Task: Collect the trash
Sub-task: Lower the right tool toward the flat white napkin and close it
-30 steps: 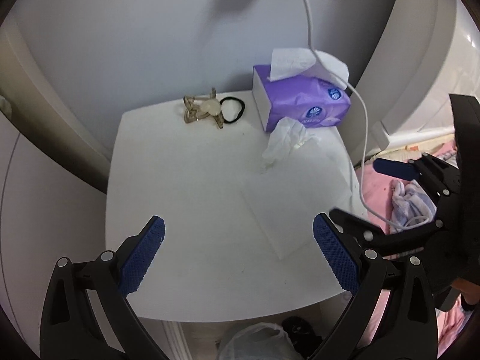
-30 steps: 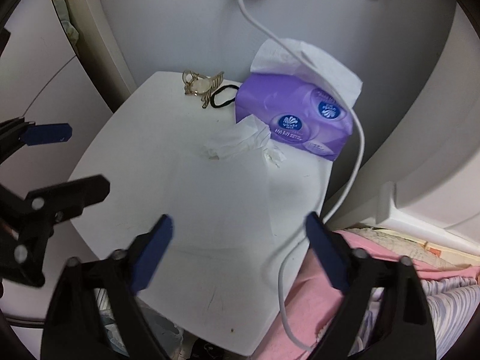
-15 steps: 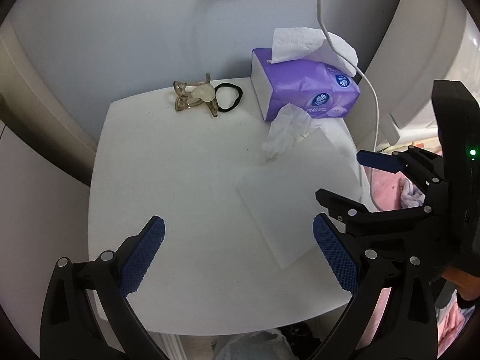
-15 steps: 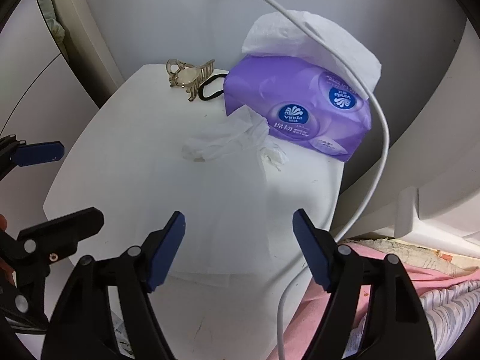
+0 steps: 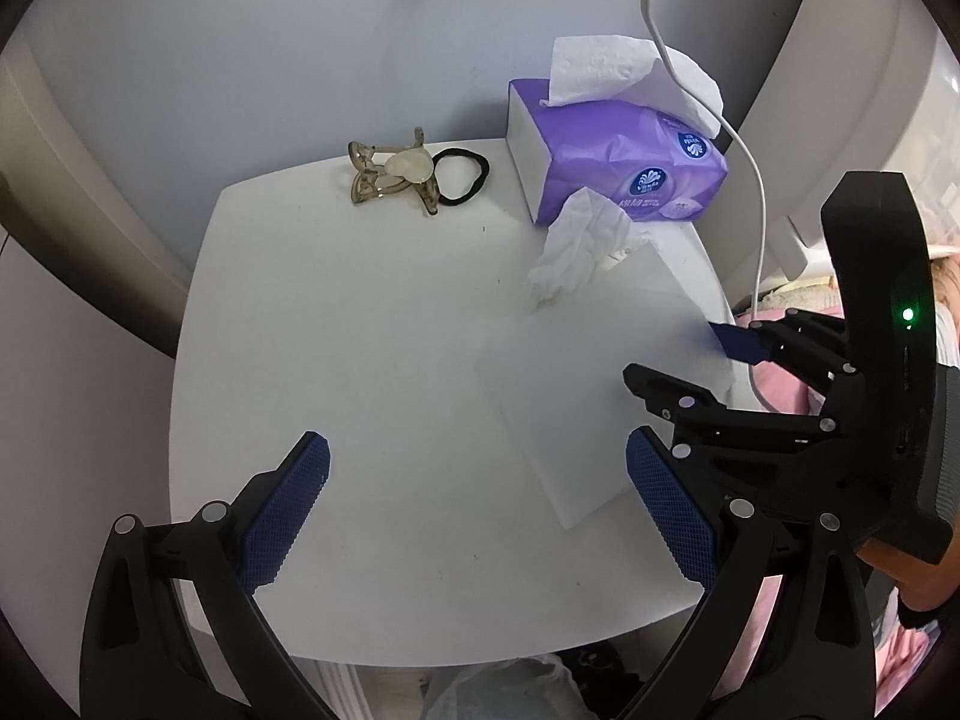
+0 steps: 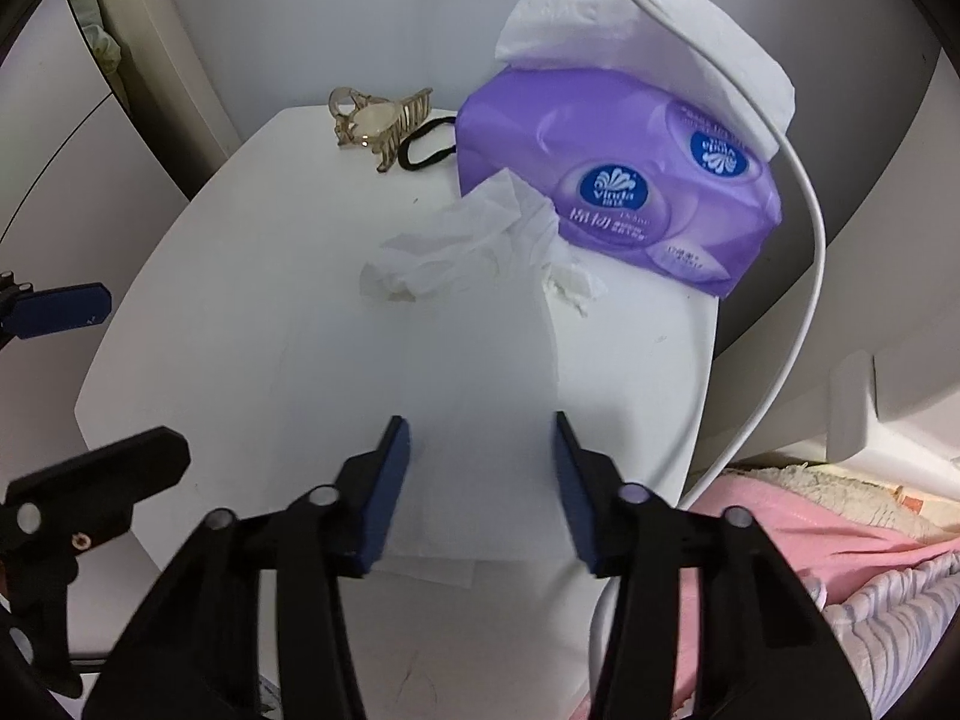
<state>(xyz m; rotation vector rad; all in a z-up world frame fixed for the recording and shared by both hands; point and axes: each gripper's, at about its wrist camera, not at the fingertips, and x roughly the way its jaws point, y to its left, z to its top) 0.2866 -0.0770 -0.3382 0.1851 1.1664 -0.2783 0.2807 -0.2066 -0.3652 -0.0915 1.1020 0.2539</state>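
Crumpled tissue [image 5: 576, 249] [image 6: 456, 255] lying on the white table [image 5: 360, 360] [image 6: 252, 312], just in front of the purple tissue pack [image 5: 624, 162] [image 6: 618, 180] and touching its lower edge; small torn scrap [image 6: 570, 288] just to its right; flat tissue sheet [image 5: 600, 396] [image 6: 468, 408] spread on the table nearer the grippers, its far corner reaching the crumpled piece. Right gripper [image 6: 480, 480] [image 5: 690, 360] low over the flat sheet, jaws parted with the sheet between the blue pads [image 6: 384, 486], nothing pinched; contact with the sheet not clear. Left gripper [image 5: 474, 510] hovering above the near part of the table, jaws wide apart and holding nothing; its tip [image 6: 57, 309] visible at the left edge of the right wrist view. At the back of the table, beige hair claw [image 5: 393, 174] [image 6: 378, 120] touching a black hair tie [image 5: 459, 177] [image 6: 426, 147], both left of the pack. White tissue [image 5: 624, 69] [image 6: 648, 42] sticking up from the pack's top; white cable [image 5: 759, 204] [image 6: 804, 276] draped over it and hanging down past the table's right edge. Pink bedding [image 6: 798, 546] to the right, below table level.
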